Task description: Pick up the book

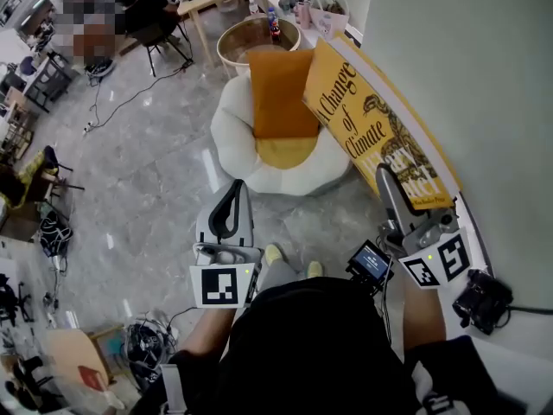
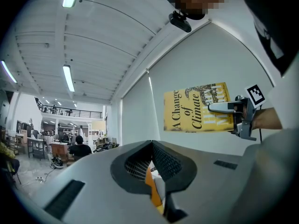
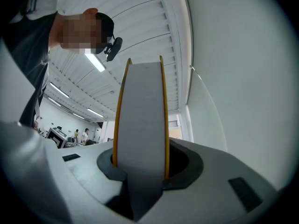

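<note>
"Here, where is the book [image 1: 371, 128]?" asks the student.

"In the air beside the white wall [image 1: 449, 50], clear of the floor [image 1: 147, 171]," answers the tutor. "The right tongs [image 1: 390, 188] clamp its lower end. The yellow front cover, titled 'A Change of Climate', faces up and to the left in the head view. The book slants away from the person toward the upper left."

"How is the grip read?"

"Right gripper view: the pale page edge stands upright between the two jaws, with a yellow cover on each side and a jaw pressed against each cover. Left gripper view: the same book shows cover-on against the wall, the right tongs closed over one end."

"And the left tongs [image 1: 233, 188]?"

"Closed and empty. Their tips meet. Through the slot behind the tips only the orange cushion [image 2: 150, 185] and the white seat [image 2: 161, 188] show, beyond the jaws. In the head view these tongs are held over the floor, well apart from the book and to its left."

"What lies below?"

"The white seat, flower-shaped, with a yellow centre [image 1: 287, 152] and the orange cushion propped on it. In the head view the book's upper end sits just beside the cushion. Beyond the seat stands a round wooden tub [image 1: 233, 37]. Each gripper carries a marker cube: left [image 1: 220, 285], right [image 1: 441, 262]."
</note>
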